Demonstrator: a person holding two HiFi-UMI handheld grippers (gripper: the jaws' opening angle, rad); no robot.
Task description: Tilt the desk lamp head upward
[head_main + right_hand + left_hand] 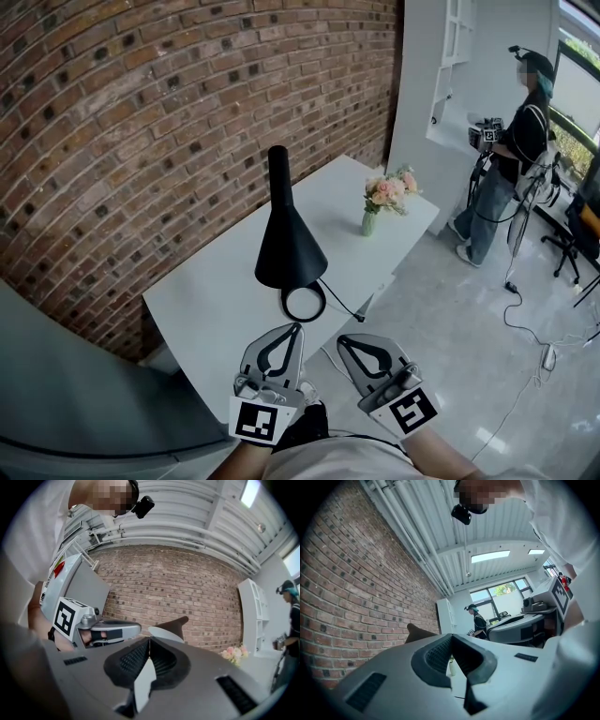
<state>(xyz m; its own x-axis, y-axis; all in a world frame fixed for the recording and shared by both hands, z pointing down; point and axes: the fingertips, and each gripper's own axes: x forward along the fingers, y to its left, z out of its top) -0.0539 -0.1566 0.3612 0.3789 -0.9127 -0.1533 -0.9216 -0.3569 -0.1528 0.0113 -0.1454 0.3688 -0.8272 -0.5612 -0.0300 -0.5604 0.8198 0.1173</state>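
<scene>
Along the left of the head view, from 8 to 12 o'clock, a brick wall (141, 122) backs a white table (206, 300). At the table's middle stands the black desk lamp (289, 246). Its cone-shaped head has the narrow neck toward 12 o'clock and the wide mouth toward 6 o'clock, just above the ring base (304, 302). A black cable (345, 306) runs from the base toward 4 o'clock. At 6 o'clock of the base, clear of the lamp, the left gripper (296, 328) points toward 12 o'clock; its own view shows both jaws pressed together at the tips with nothing between them. Just beside it at 3 o'clock, the right gripper (343, 341) is likewise closed tip to tip and empty, its tips toward 11 o'clock. At 2 o'clock of the lamp, near the table's far corner, a small vase of pink flowers (386, 197) stands upright. At 2 o'clock of the frame, well apart from the table, a person (511, 159) stands on the pale floor (450, 319).
</scene>
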